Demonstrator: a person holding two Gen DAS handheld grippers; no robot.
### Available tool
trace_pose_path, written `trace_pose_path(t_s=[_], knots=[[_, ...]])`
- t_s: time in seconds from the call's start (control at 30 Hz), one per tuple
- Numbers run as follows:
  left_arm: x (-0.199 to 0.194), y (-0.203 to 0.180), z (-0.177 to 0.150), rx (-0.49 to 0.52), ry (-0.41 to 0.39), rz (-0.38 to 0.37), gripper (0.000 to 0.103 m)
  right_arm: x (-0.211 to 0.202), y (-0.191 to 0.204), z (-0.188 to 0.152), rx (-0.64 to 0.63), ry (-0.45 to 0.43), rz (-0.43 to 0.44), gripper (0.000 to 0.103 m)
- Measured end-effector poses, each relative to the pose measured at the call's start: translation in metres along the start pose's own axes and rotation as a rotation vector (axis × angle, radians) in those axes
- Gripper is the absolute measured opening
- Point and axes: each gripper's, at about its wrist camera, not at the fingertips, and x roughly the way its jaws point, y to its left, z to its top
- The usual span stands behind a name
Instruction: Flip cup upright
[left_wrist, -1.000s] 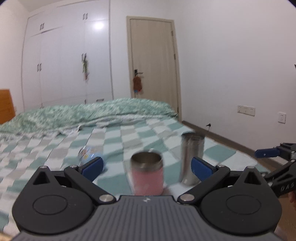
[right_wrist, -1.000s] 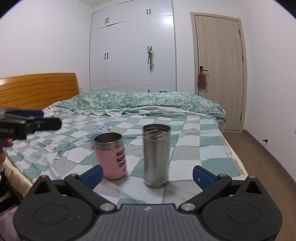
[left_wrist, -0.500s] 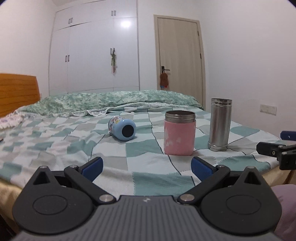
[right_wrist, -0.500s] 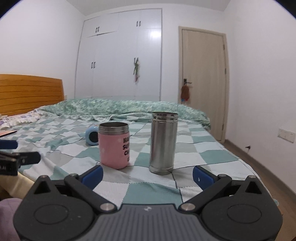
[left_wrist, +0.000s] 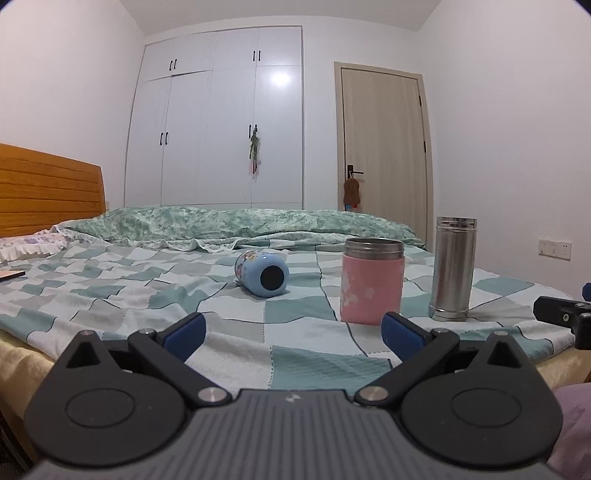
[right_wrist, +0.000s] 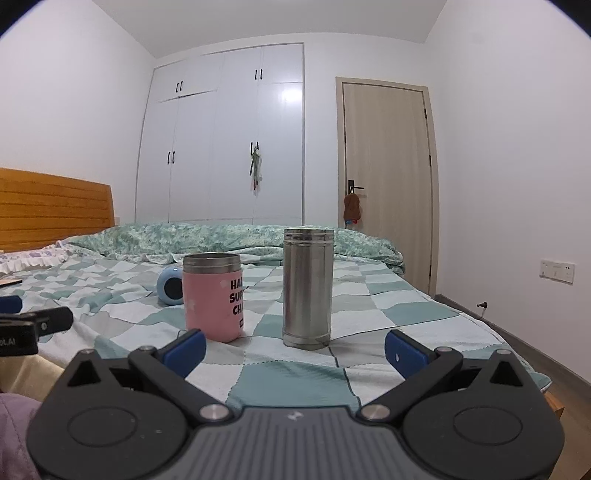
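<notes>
A small blue cup (left_wrist: 263, 277) lies on its side on the checked bedspread, its dark round end facing me; in the right wrist view it (right_wrist: 170, 290) is partly hidden behind the pink cup. A pink cup (left_wrist: 372, 285) (right_wrist: 213, 296) and a steel cup (left_wrist: 452, 268) (right_wrist: 307, 291) stand upright. My left gripper (left_wrist: 293, 331) is open and empty, low at the bed's near edge, short of the cups. My right gripper (right_wrist: 294, 349) is open and empty, in front of the steel cup.
The bed (left_wrist: 110, 295) has a wooden headboard (left_wrist: 48, 195) at the left and a bunched green duvet (left_wrist: 240, 221) at the back. A white wardrobe (left_wrist: 221, 122) and a door (left_wrist: 382, 147) stand behind. The floor (right_wrist: 535, 343) lies to the right of the bed.
Both grippers have dropped lower and pulled back from the cups, and both views have settled level. The left view swung left, so the lying blue cup came into full sight. No cup has moved.
</notes>
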Motion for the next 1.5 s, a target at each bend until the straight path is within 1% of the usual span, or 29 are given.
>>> trace_pose_path(t_s=[1.2, 1.5], knots=[[-0.0079, -0.0030, -0.0022, 0.015, -0.040, -0.008, 0.103, -0.0026, -0.0031, -0.0030, 0.014, -0.018, -0.008, 0.103], [-0.0096, -0.0012, -0.0015, 0.008, -0.045, -0.030, 0.103, -0.0018, -0.0026, -0.0033, 0.007, -0.020, -0.009, 0.103]])
